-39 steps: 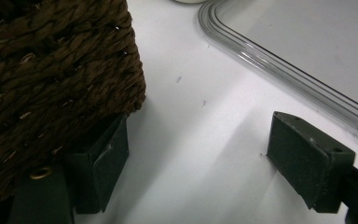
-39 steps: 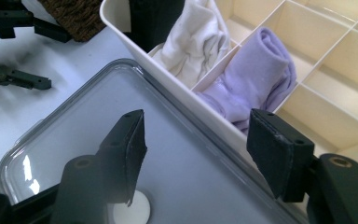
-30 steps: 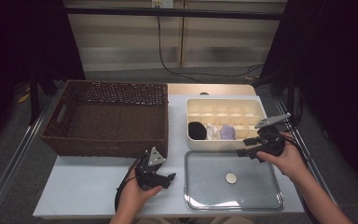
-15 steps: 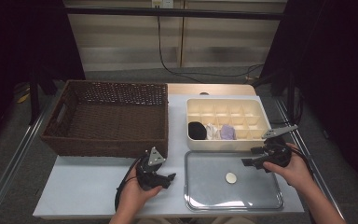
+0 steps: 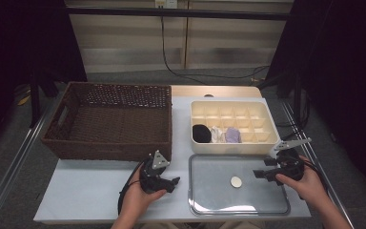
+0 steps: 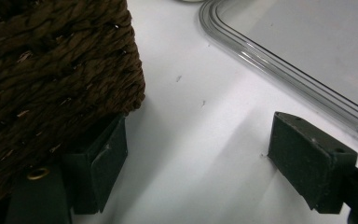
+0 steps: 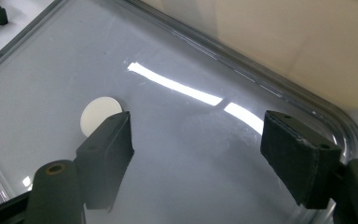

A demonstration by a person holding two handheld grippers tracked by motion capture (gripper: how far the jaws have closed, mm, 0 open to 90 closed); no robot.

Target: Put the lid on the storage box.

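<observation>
A clear plastic lid (image 5: 219, 195) lies flat on the white table (image 5: 86, 191) with a small white disc (image 5: 236, 181) on it. My right gripper (image 5: 262, 173) hovers open over the lid's right part; in the right gripper view (image 7: 196, 144) its jaws stand wide apart above the lid (image 7: 177, 140), with the disc (image 7: 100, 114) just beyond one jaw. My left gripper (image 5: 171, 182) rests open on the table between the brown wicker basket (image 5: 109, 119) and the lid. In the left gripper view (image 6: 196, 163) one jaw sits against the basket's corner (image 6: 60, 70).
A cream compartment box (image 5: 233, 126) stands behind the lid, holding a black item (image 5: 201, 133), a white item (image 5: 216, 134) and a purple item (image 5: 232, 135). The large basket fills the table's left back. The lid's rim (image 6: 279, 70) runs close by the left gripper.
My right gripper has come down and toward the near side, from beside the compartment box to over the lid's right part. The left gripper has stayed put.
</observation>
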